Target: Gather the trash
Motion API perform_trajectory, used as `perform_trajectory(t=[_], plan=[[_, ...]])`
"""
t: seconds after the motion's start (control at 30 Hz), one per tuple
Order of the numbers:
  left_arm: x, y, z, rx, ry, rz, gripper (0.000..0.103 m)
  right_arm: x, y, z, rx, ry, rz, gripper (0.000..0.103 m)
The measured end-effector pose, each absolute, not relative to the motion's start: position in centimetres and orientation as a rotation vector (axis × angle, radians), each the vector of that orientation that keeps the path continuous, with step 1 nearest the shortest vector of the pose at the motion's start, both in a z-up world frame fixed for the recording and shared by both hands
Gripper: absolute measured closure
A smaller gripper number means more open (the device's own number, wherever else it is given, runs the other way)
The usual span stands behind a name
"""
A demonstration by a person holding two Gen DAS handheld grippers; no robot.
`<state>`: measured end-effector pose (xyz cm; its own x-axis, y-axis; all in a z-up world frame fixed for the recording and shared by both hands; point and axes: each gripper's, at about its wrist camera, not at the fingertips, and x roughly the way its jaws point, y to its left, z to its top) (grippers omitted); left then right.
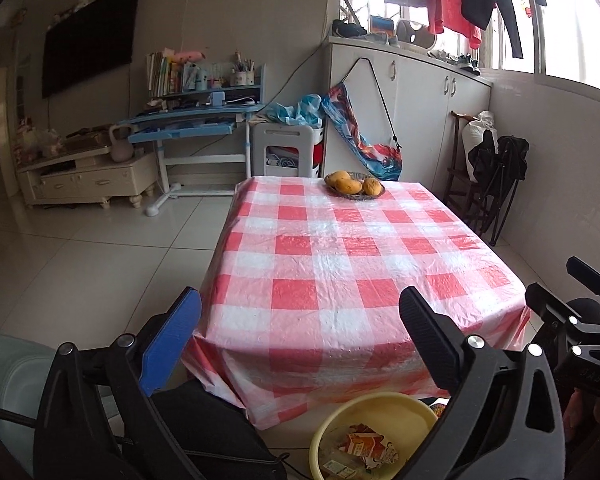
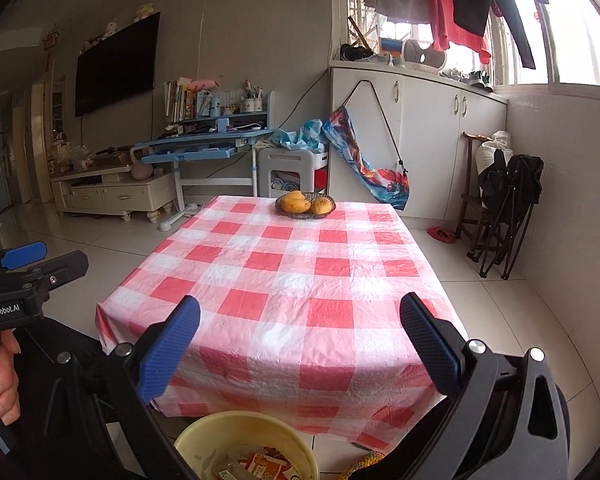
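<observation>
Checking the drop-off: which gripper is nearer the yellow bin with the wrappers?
Hard to call; left, marginally. Both hang open and empty just above the yellow bin: the left gripper slightly to its left, the right gripper slightly to its right, with less of the bin in its view.

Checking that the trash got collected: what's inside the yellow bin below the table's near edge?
The yellow bin holds crumpled wrappers, one orange and white. Its lower part is cut off by the frame and the left hand-held gripper, so anything beneath stays unseen.
</observation>
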<state>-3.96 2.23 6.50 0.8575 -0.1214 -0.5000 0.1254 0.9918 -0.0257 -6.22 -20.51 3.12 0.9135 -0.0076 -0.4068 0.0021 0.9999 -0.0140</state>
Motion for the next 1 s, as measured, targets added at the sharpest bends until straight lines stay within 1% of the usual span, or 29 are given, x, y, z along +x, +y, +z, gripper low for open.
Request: perform_trajectory(t=[0.1,0.37,1.0], plan=[[-3.8,2.2,6.0,0.020,0.528,-0.116,0.007,-6.7,-20.5,3.3,-0.030,0.395,-0.030,0.007],[-3.8,2.1,5.2,0.025,0.536,-0.114,0.007,-6.1,-19.8,2.1,-0.060,0.427,-0.033,0.007],[-3.6,1.8,4.9,0.032,0.541,-0.113,0.007,-5.7,-19.2,1.5,-0.081,0.460,-0.024,0.007]])
